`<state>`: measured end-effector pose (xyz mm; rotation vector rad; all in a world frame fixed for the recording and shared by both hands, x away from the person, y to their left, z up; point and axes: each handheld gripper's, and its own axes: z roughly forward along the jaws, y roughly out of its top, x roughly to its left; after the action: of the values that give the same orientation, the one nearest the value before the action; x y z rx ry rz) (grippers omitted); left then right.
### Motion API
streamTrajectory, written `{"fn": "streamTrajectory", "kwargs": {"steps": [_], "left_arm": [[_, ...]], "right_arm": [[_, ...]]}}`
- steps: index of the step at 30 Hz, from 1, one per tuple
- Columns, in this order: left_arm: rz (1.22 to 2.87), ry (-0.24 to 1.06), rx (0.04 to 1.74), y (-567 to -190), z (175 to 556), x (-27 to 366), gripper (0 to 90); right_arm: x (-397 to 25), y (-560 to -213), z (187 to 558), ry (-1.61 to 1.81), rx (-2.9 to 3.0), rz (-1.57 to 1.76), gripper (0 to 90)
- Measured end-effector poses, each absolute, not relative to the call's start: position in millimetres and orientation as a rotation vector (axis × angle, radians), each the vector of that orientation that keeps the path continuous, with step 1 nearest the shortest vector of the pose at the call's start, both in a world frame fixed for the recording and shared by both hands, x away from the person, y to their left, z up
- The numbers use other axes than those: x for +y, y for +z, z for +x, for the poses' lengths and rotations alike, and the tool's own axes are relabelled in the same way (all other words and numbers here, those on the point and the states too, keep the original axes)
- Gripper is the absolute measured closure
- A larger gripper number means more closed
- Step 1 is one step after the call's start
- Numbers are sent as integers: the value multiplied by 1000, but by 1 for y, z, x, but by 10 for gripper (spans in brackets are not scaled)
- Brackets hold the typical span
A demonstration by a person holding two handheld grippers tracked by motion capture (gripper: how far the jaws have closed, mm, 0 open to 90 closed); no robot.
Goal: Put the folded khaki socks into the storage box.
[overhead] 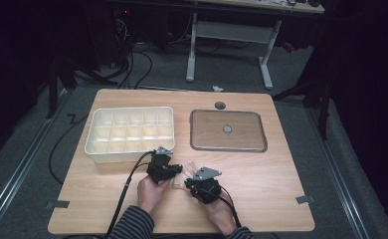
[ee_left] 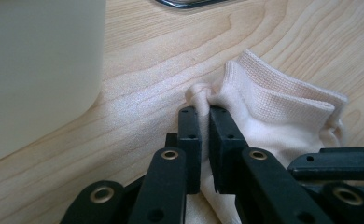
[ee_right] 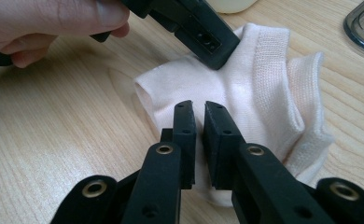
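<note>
Both claws, left claw [ee_left: 203, 112] and right claw [ee_right: 198, 108], clamp a pale sock [ee_right: 264, 93] on the desk [overhead: 261, 174]; thin pinches risk fabric slipping free.

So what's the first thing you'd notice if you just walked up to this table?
Probably the two black grippers meeting at the near edge of the wooden table, both pinching one small pale pink sock: the left gripper nips a fold of it, and the right gripper clamps it too. Behind them sit a cream divided tray at the left and a flat metal lid at the right.
</note>
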<state>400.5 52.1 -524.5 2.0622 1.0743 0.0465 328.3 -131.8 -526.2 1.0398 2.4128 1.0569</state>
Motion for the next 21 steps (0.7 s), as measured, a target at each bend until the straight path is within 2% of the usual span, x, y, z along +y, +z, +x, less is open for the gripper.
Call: {"fn": "streamTrajectory", "kwargs": {"steps": [17,21], "left_arm": [[1999,39,1072,-518,384,69,853],[1995,49,1068,-516,382,68,854]], "right_arm": [[-130,-527,325,1064,2429,1004,827],[-133,-523,325,1125,2425,1053,766]]}}
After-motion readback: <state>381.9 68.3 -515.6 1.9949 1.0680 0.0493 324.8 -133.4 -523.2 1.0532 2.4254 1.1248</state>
